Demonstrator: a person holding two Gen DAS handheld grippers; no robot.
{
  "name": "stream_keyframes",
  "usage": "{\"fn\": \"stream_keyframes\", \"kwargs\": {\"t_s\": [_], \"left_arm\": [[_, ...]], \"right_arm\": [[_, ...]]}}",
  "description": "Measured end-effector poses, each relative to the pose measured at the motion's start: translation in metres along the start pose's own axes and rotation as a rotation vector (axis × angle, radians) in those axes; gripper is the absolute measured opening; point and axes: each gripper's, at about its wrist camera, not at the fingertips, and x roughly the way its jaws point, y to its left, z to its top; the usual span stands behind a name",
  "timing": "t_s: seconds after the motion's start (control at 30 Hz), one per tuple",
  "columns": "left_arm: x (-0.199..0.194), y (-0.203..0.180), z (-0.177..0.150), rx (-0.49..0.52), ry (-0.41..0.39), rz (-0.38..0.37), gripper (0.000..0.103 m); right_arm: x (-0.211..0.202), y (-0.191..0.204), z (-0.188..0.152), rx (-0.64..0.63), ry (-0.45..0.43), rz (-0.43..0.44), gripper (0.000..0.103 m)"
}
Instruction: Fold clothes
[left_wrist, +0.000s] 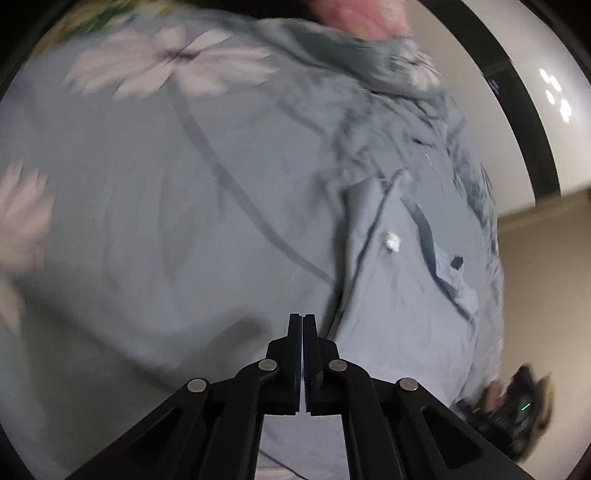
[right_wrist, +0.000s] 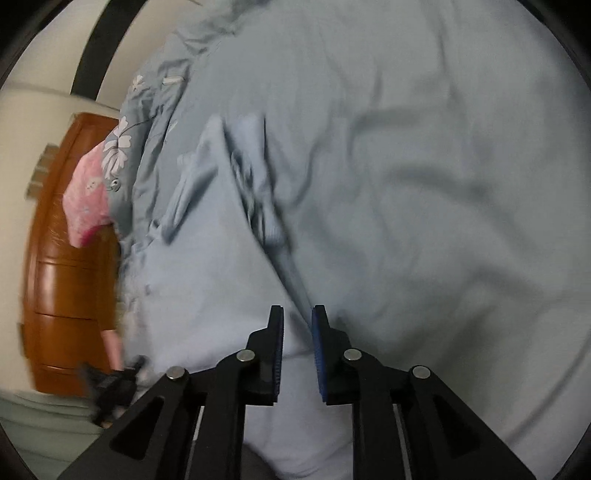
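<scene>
A light blue shirt (left_wrist: 399, 266) with a pale button (left_wrist: 392, 242) lies crumpled on a blue flowered bedsheet (left_wrist: 147, 221). My left gripper (left_wrist: 303, 316) hangs just above the sheet beside the shirt's left edge, shut, with no cloth showing between its fingers. In the right wrist view the shirt (right_wrist: 207, 229) spreads to the left of a dark fold. My right gripper (right_wrist: 297, 308) stands over that fold with a narrow gap between its blue pads, and nothing is pinched. Both views are motion-blurred.
A pink cloth (right_wrist: 86, 199) lies at the far edge of the bedding, and also shows as the pink cloth (left_wrist: 362, 18) in the left wrist view. A brown wooden dresser (right_wrist: 62, 258) stands beside the bed. A hand (left_wrist: 495, 395) holds the other gripper at the lower right.
</scene>
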Motion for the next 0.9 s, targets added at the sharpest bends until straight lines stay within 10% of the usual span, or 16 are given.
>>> {"fn": "stream_keyframes", "kwargs": {"t_s": [0.17, 0.3, 0.6, 0.67, 0.9], "left_arm": [[0.031, -0.049, 0.056, 0.188, -0.006, 0.034, 0.007], [0.064, -0.081, 0.092, 0.268, 0.005, 0.025, 0.045], [0.105, -0.118, 0.101, 0.475, 0.012, 0.093, 0.03], [0.106, -0.119, 0.1, 0.493, 0.008, 0.101, 0.012], [0.08, -0.091, 0.108, 0.346, -0.073, -0.042, 0.005]], "right_arm": [[0.006, 0.033, 0.063, -0.126, -0.06, 0.002, 0.028], [0.026, 0.062, 0.109, -0.22, -0.082, 0.033, 0.045], [0.083, 0.079, 0.153, -0.316, -0.001, 0.007, 0.043], [0.085, 0.08, 0.154, -0.316, 0.012, 0.033, 0.015], [0.059, 0.063, 0.16, -0.228, -0.083, 0.247, 0.004]]}}
